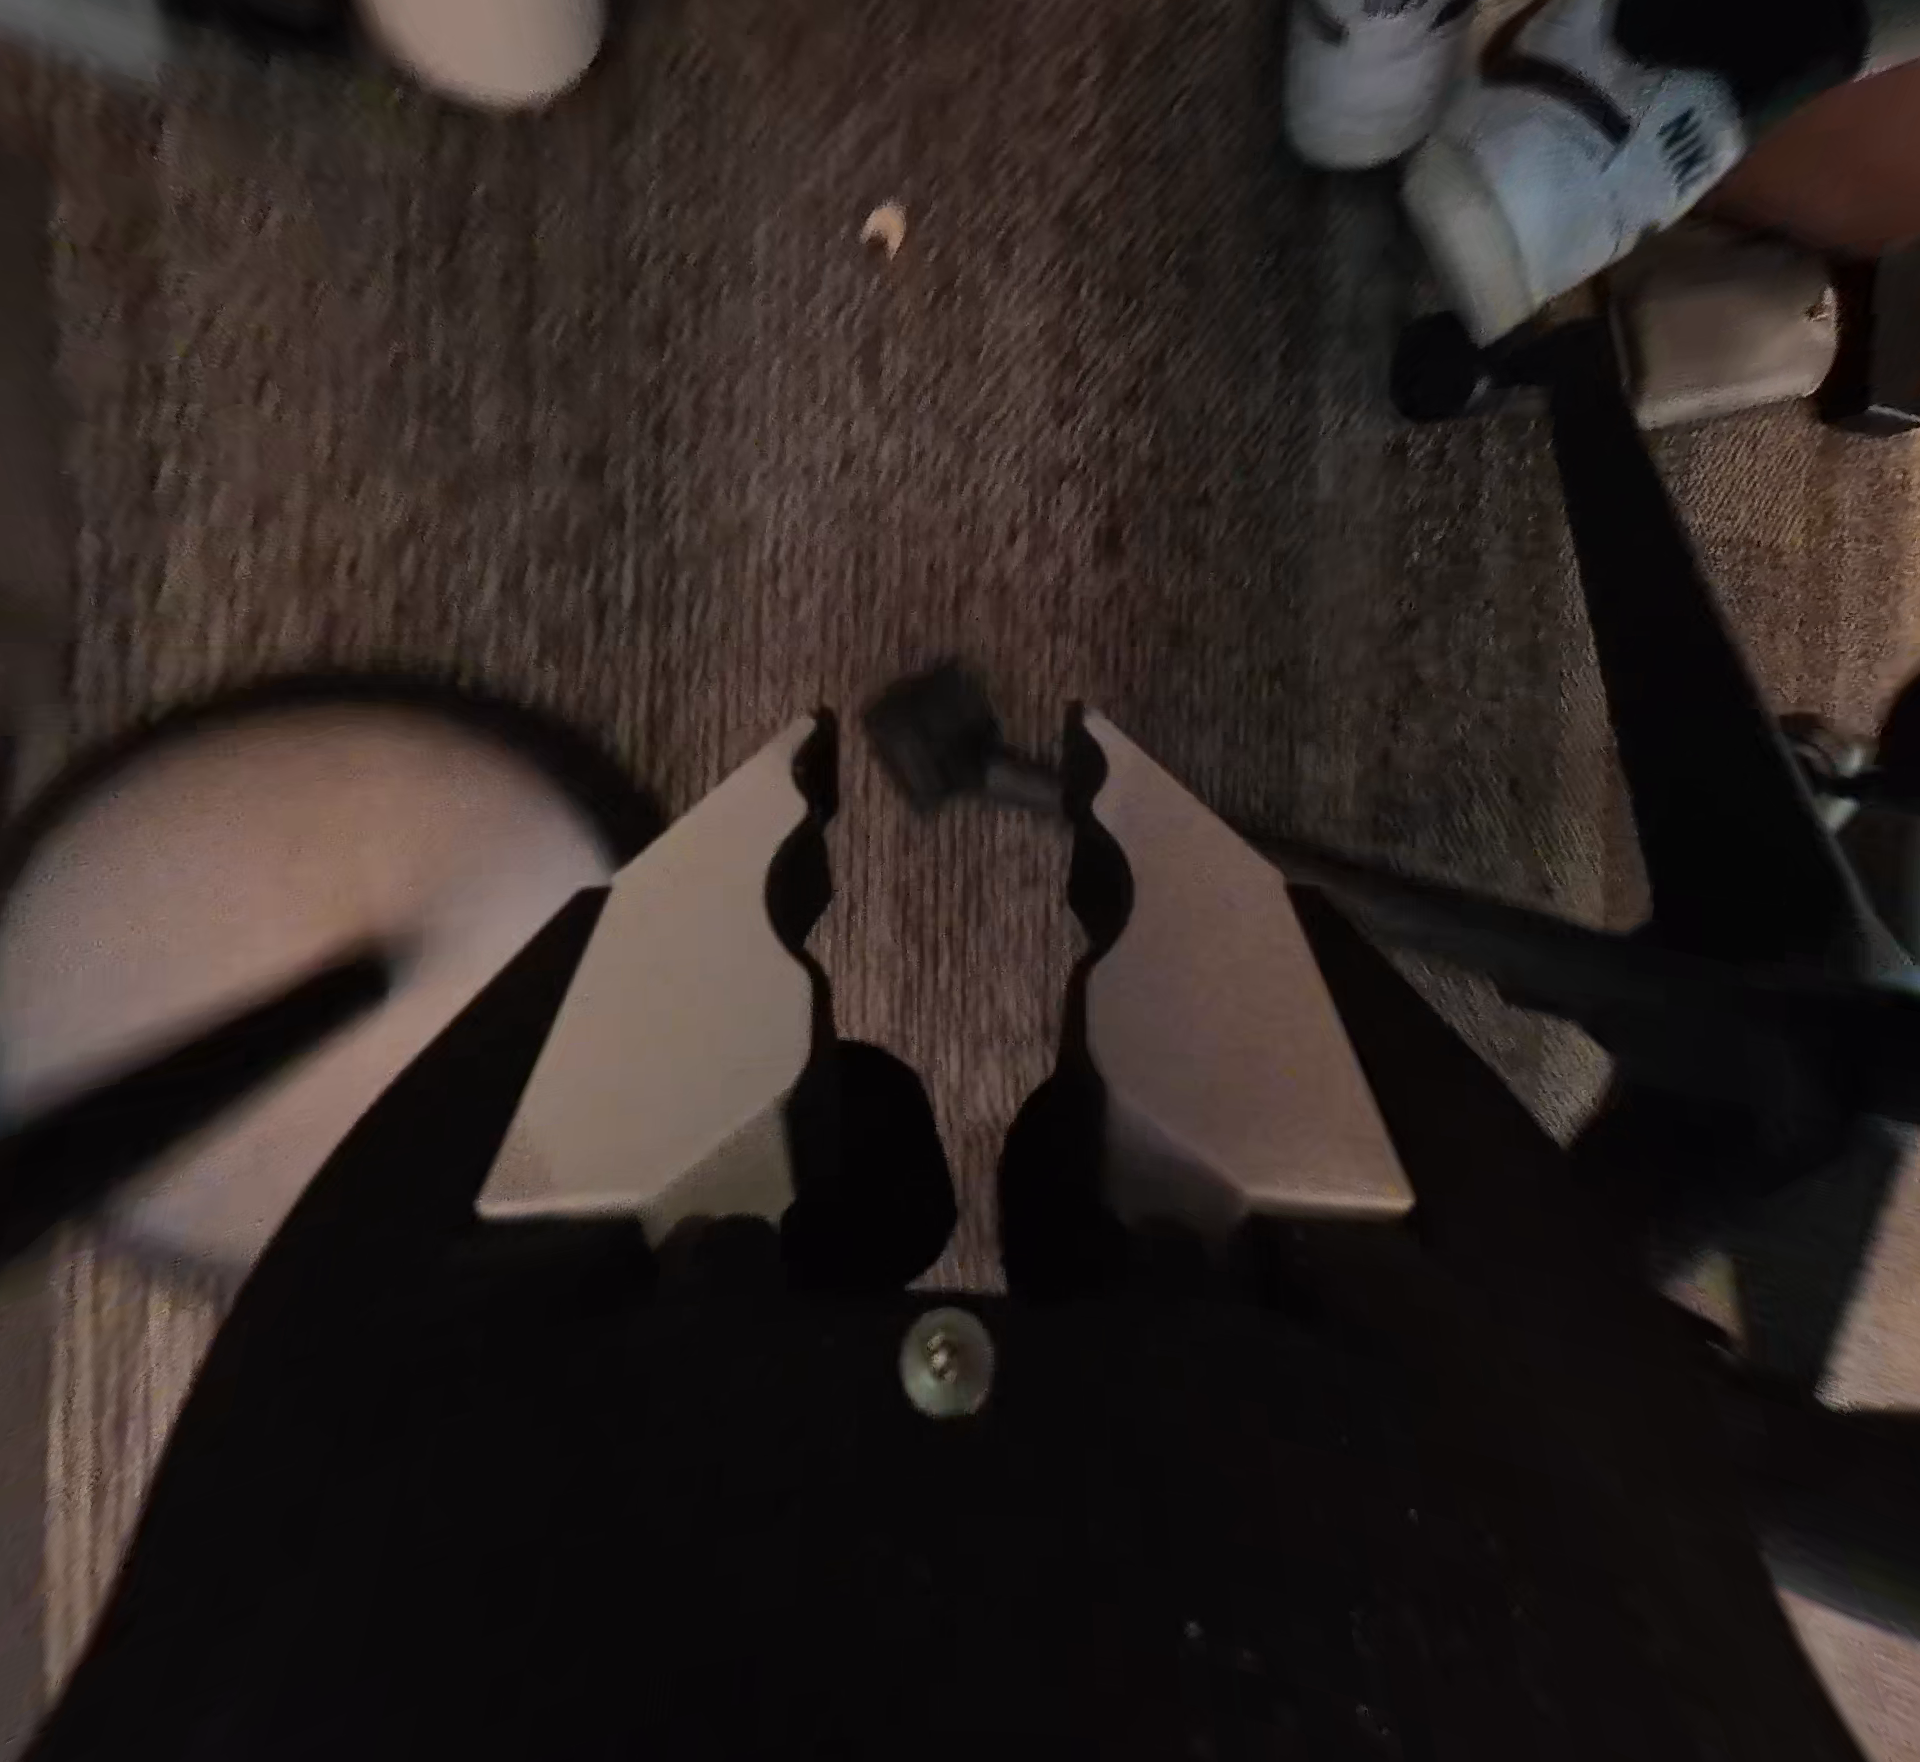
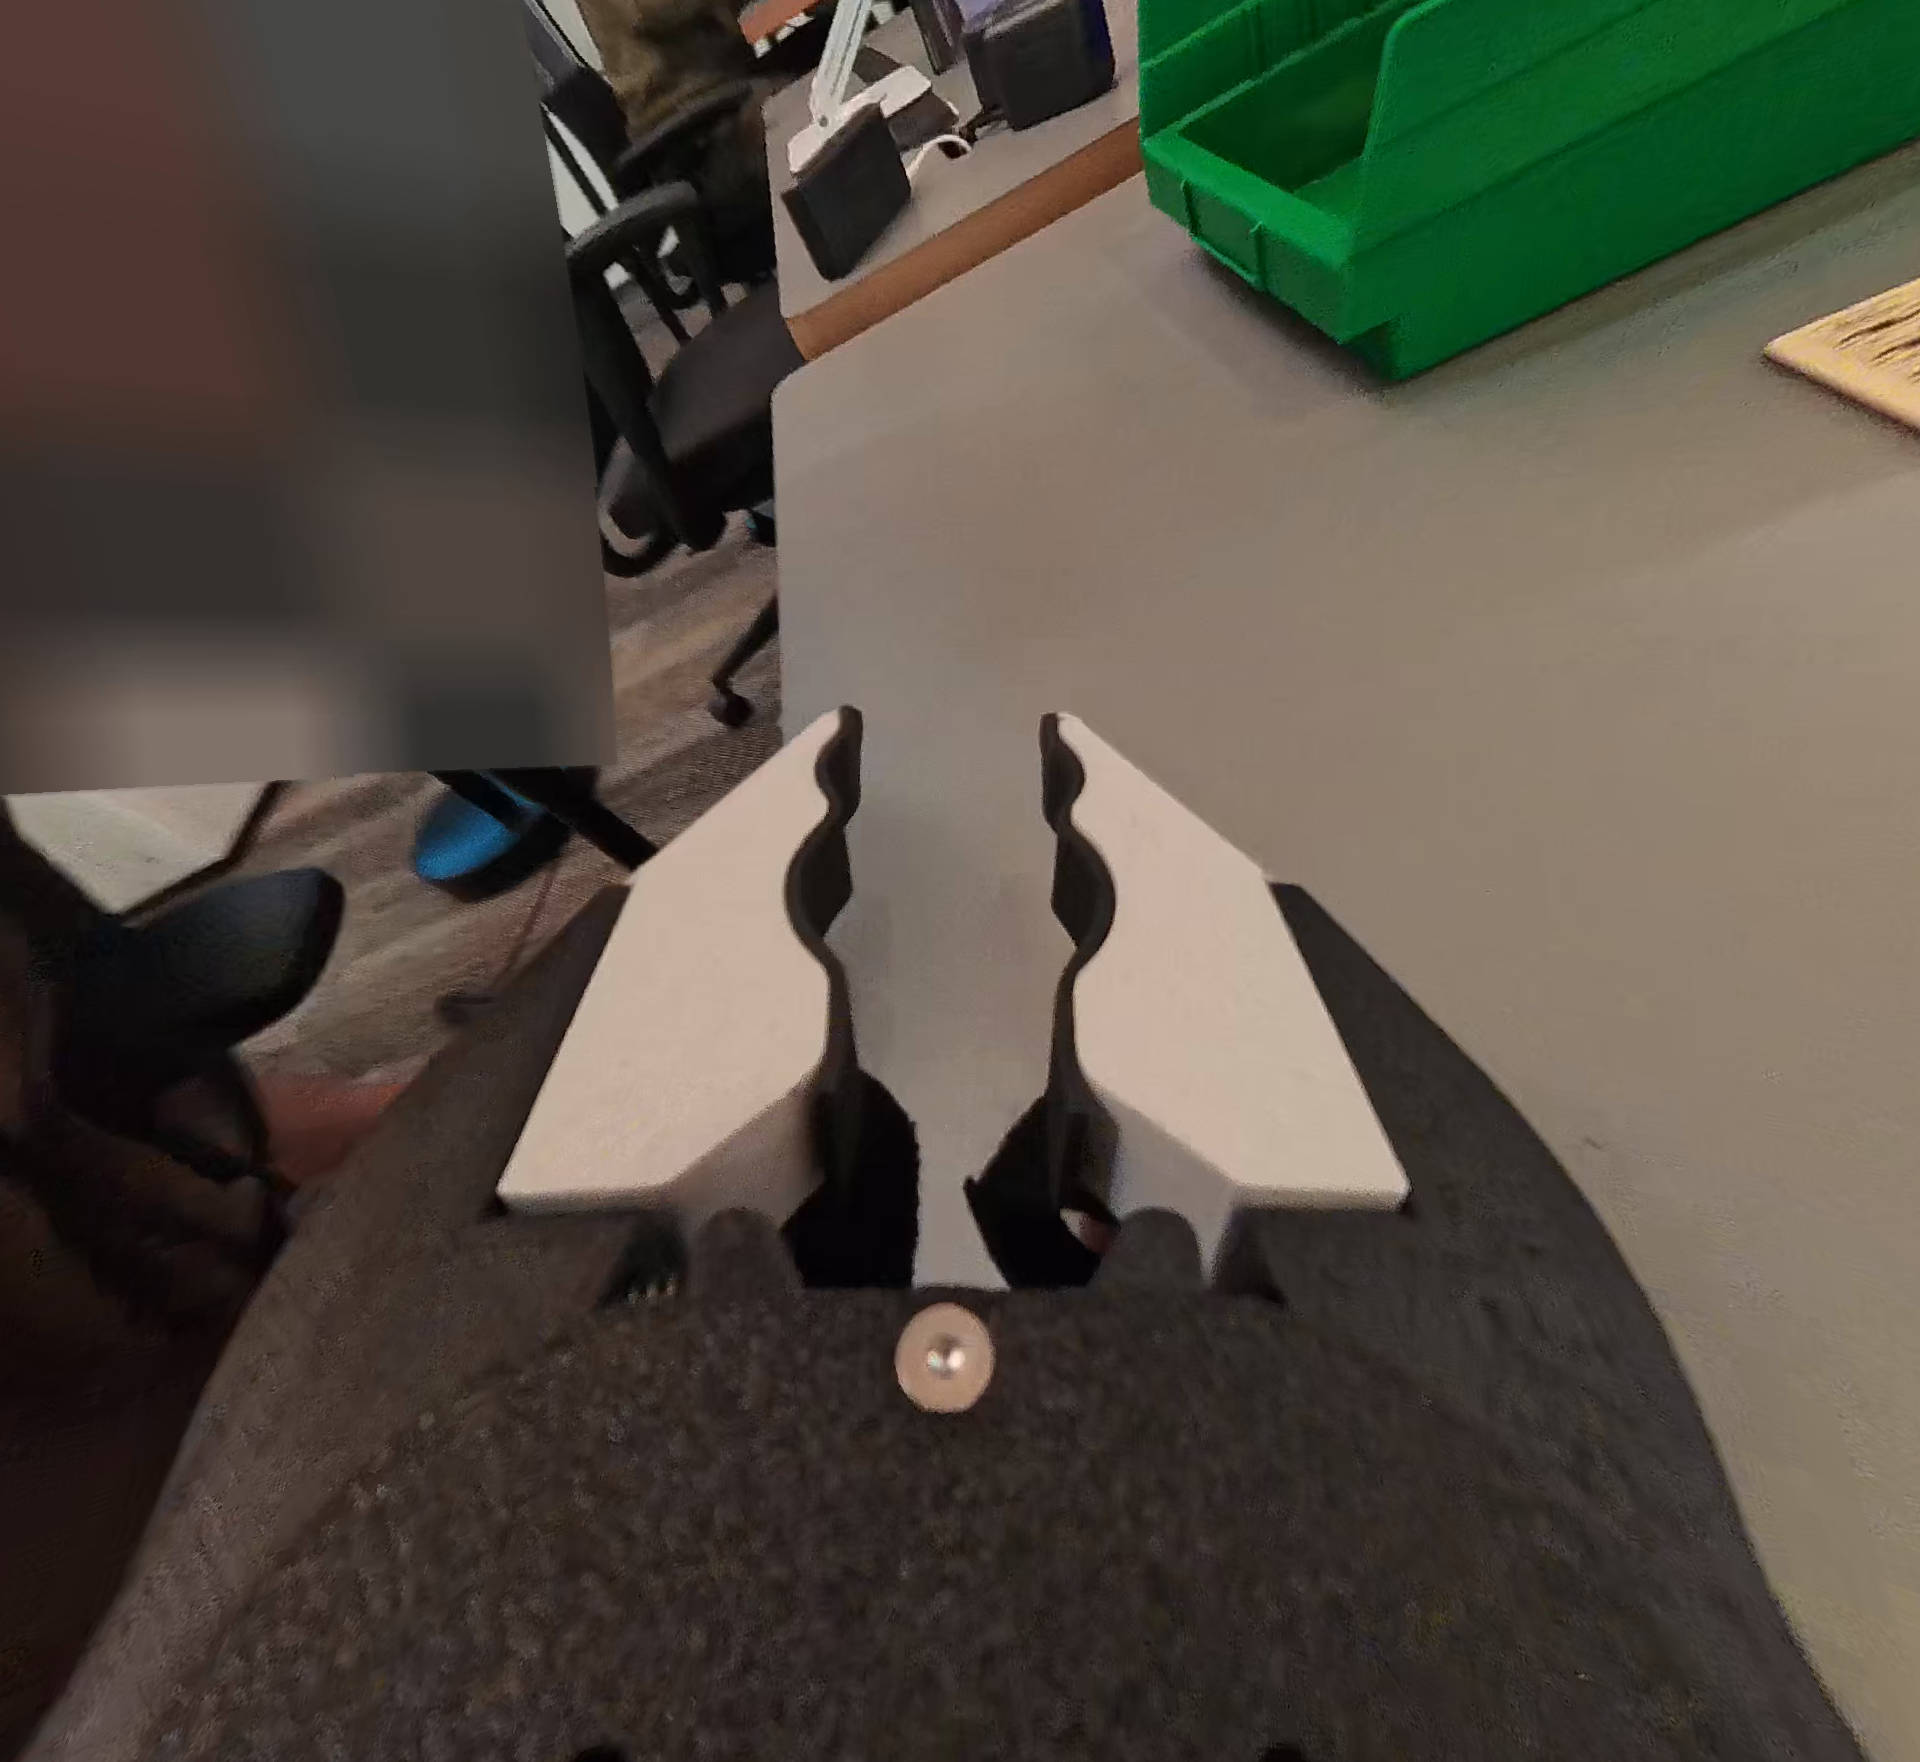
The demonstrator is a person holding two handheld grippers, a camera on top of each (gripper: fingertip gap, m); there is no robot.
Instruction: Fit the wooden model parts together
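Wooden piece (image 1: 883, 231) lies on carpet (image 1: 727, 465) dead ahead of the left gripper (image 1: 948, 725); both grippers' jaws gape empty, right gripper (image 2: 951, 725) over the desk's (image 2: 1351, 673) left edge.

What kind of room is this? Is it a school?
Probably an office or workshop, not clearly a school. There are green storage bins on a grey table, a black office chair beside it, and brown carpet on the floor.

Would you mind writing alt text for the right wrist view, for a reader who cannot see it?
The open, empty right tool hovers over a bare grey table. Green bins stand at the far right, with the corner of a wooden sheet beside them. Office chairs and carpet lie to the left.
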